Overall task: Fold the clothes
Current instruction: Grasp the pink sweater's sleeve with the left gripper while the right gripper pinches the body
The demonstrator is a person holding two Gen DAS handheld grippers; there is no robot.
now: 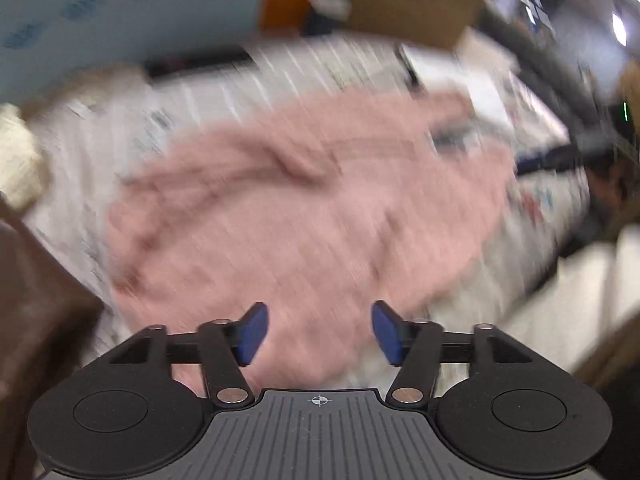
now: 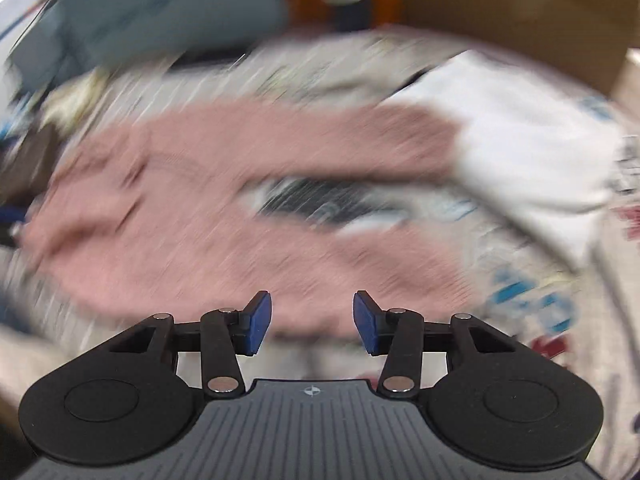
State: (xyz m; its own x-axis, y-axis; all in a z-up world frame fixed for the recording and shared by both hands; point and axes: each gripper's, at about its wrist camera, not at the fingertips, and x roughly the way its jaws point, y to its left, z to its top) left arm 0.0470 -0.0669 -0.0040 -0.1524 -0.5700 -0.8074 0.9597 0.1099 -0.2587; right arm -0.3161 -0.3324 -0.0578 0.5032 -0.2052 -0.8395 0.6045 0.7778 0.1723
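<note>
Left wrist view is smeared with motion blur, but I see my left tongs (image 1: 320,332) spread apart and empty, above the near edge of the pink garment (image 1: 312,208). It lies rumpled on the printed cover (image 1: 120,140) of the desk. My right tongs (image 2: 312,322) are also apart, gripping nothing, over the same garment (image 2: 200,208), which from this side curves around a gap showing the cover (image 2: 320,200). A white cloth (image 2: 520,140) lies against its far right end.

I judge the risks as these: with the picture so blurred, I could pinch a wrinkle instead of a hem, grab the cover along with the fabric, or drag the white cloth into the fold.
</note>
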